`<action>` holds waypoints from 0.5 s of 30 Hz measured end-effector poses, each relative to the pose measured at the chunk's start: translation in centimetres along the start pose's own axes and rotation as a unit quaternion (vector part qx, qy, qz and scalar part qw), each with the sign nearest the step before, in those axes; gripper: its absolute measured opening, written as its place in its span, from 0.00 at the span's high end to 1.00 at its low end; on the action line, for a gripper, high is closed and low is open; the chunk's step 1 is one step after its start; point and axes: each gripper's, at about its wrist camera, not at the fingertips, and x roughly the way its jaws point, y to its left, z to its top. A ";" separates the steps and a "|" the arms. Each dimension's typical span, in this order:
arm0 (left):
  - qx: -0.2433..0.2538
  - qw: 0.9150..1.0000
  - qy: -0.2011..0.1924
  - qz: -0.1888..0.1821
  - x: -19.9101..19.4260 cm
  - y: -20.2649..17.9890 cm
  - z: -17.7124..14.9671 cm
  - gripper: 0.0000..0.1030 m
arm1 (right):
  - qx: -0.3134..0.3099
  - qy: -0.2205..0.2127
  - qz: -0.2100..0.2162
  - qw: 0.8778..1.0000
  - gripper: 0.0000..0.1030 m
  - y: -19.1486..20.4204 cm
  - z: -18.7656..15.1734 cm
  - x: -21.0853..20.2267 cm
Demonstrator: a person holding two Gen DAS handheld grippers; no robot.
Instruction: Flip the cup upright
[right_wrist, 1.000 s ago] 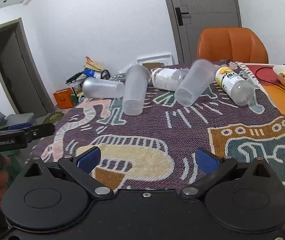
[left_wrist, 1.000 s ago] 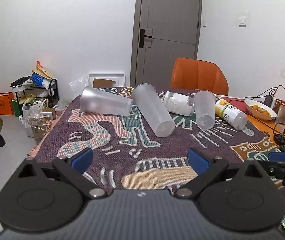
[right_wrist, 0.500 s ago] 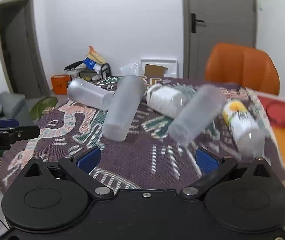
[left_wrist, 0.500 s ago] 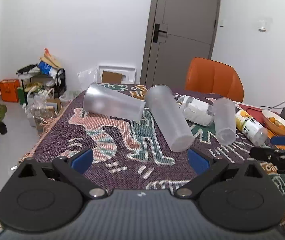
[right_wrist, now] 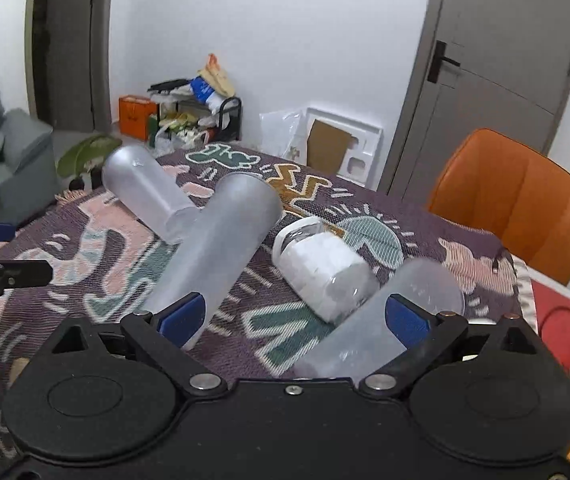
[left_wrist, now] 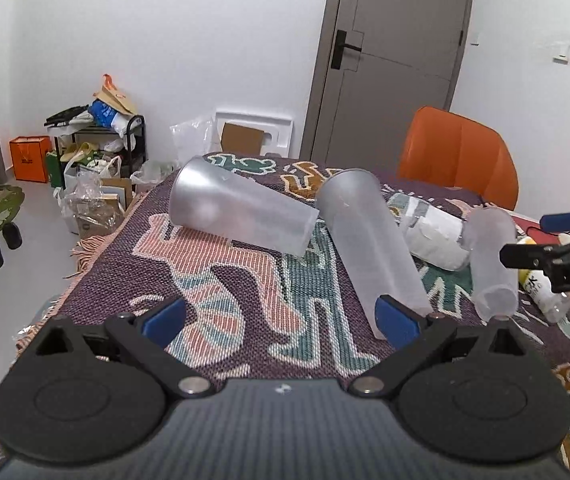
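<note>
Three frosted plastic cups lie on their sides on the patterned cloth: a left cup, a long middle cup and a right cup. My left gripper is open and empty, just short of the middle cup's near end. My right gripper is open and empty; the right cup's base lies by its right finger, the middle cup by its left finger. The right gripper's tip shows in the left wrist view.
A clear bottle with a white label lies between the middle and right cups. A yellow-labelled bottle lies at the right. An orange chair stands behind the table. The cloth's left edge drops to a cluttered floor.
Both grippers have moved forward toward the cups, which now look larger and closer. The right gripper has swung left over the right cup. The cups have not moved.
</note>
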 end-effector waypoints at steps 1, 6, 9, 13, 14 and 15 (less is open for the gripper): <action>-0.002 1.000 0.002 0.001 0.4 0.1 0.2 0.03 | -0.007 0.004 -0.001 1.000 0.05 -0.1 0.4 0.6; -0.010 1.000 0.015 0.007 2.4 0.4 0.9 0.03 | -0.043 0.022 0.004 0.999 0.04 -0.6 1.7 3.4; -0.018 1.000 0.020 0.008 3.5 0.7 1.2 0.03 | -0.060 0.037 0.005 0.998 0.03 -1.0 2.3 5.2; -0.028 0.999 0.031 0.009 5.0 1.1 1.3 0.03 | -0.081 0.052 0.006 0.995 0.04 -1.6 3.1 7.7; -0.029 0.999 0.033 0.007 5.3 1.2 1.4 0.03 | -0.082 0.056 0.009 0.995 0.04 -1.8 3.3 8.2; -0.029 0.999 0.036 0.006 5.7 1.3 1.3 0.03 | -0.084 0.060 0.012 0.995 0.04 -2.0 3.5 8.8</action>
